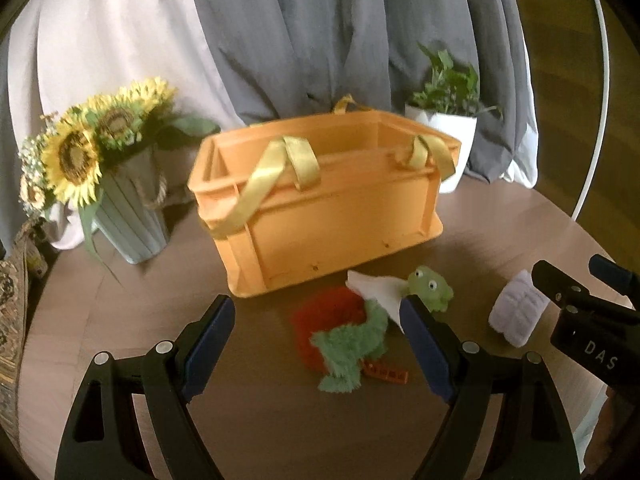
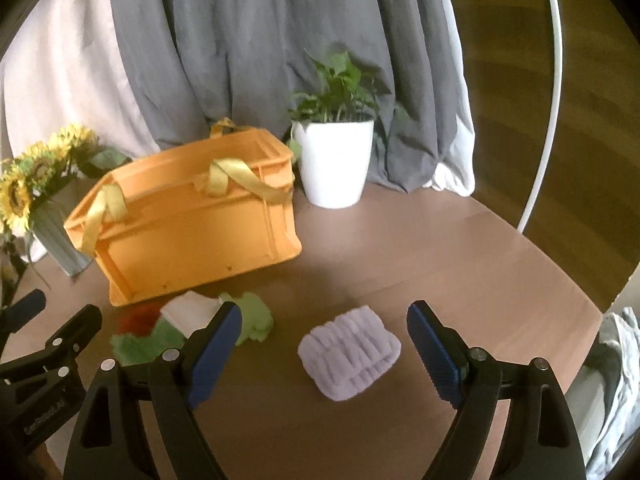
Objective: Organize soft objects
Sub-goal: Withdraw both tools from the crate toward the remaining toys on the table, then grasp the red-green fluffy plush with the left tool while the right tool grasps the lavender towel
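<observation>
Both grippers, left [image 1: 318, 334] and right [image 2: 324, 346], are hanging open, gripping nothing. Likely next: closing on the lilac cloth [image 2: 349, 359] and carrying it to the orange crate [image 2: 192, 216].

One orange crate [image 1: 328, 216] stands on one round table [image 1: 500, 224], with three yellow ribbon loops [image 1: 276, 168] on its rim. In front of the crate lie four soft things: one green frog [image 1: 430, 286], one red fluffy piece [image 1: 328, 312], one white cloth [image 1: 380, 290] and one lilac pad [image 2: 350, 354]. Behind the crate are two pots: one sunflower vase [image 1: 132, 208] and one white planter [image 2: 336, 160]. Two grippers, left [image 1: 320, 316] and right [image 2: 324, 330].
</observation>
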`<action>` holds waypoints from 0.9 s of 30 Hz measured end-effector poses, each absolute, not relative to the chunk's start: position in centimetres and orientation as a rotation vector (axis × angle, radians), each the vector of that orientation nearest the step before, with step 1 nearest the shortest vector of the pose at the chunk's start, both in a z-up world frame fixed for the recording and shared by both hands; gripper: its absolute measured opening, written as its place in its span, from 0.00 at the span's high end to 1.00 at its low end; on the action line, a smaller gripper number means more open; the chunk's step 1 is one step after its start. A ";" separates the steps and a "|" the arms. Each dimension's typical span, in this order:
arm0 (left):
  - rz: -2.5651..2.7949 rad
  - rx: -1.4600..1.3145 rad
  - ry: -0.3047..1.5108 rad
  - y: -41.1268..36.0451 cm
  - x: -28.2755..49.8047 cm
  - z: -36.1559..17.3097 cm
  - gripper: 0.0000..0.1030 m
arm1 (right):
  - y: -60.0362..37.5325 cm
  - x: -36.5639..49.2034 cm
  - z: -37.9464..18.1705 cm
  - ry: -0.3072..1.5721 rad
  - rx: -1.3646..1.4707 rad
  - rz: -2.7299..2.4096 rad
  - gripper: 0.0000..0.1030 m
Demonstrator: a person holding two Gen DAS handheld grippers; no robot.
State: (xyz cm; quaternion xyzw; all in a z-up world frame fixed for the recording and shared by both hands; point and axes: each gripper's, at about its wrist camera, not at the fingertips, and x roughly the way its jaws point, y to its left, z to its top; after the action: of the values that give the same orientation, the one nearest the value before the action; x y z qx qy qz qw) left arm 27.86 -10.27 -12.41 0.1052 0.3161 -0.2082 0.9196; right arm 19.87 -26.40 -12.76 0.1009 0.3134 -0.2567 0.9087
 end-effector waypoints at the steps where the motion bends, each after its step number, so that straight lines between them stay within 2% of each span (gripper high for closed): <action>1: -0.429 0.219 0.662 -10.4 28.0 -12.8 0.18 | -26.5 19.9 -13.0 0.652 0.207 -0.533 0.17; 27: -0.388 0.258 0.824 -13.9 32.0 -20.3 0.18 | -28.6 24.0 -19.7 0.831 0.136 -0.505 0.17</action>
State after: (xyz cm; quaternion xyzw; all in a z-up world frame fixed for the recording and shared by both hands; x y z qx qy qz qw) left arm 32.01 -13.94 -20.34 0.1243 0.3970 -0.1868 0.8900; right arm 24.04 -28.62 -19.66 0.0652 0.3990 -0.2424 0.8819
